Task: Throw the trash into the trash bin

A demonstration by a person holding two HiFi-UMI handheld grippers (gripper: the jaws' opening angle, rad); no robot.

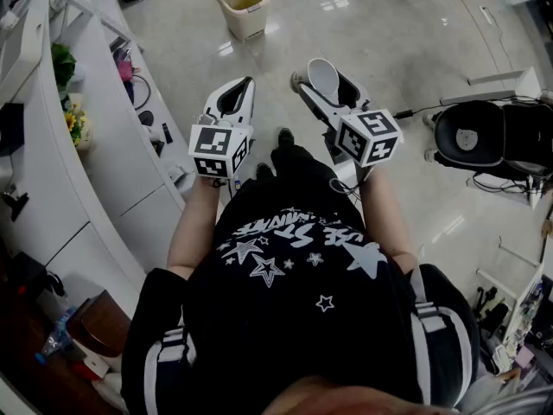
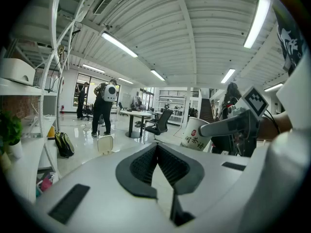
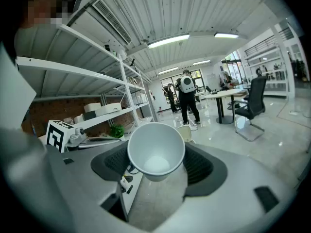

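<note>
Head camera first: it sits up on my head and looks steeply down over my chest, with the floor [image 1: 389, 41] running out toward twelve o'clock. Both tools are close under it, the left gripper [image 1: 235, 95] at eleven and the right gripper [image 1: 321, 80] at one. Each gripper's camera rides low behind its own jaws, very near them, facing almost level across the room. All three views share the trash bin [image 1: 243, 5], far off at twelve from my head and small beyond each gripper's tips. The left gripper view catches my right gripper at three o'clock. The right gripper view catches my left one's marker cube [image 3: 58, 135] at nine.
</note>
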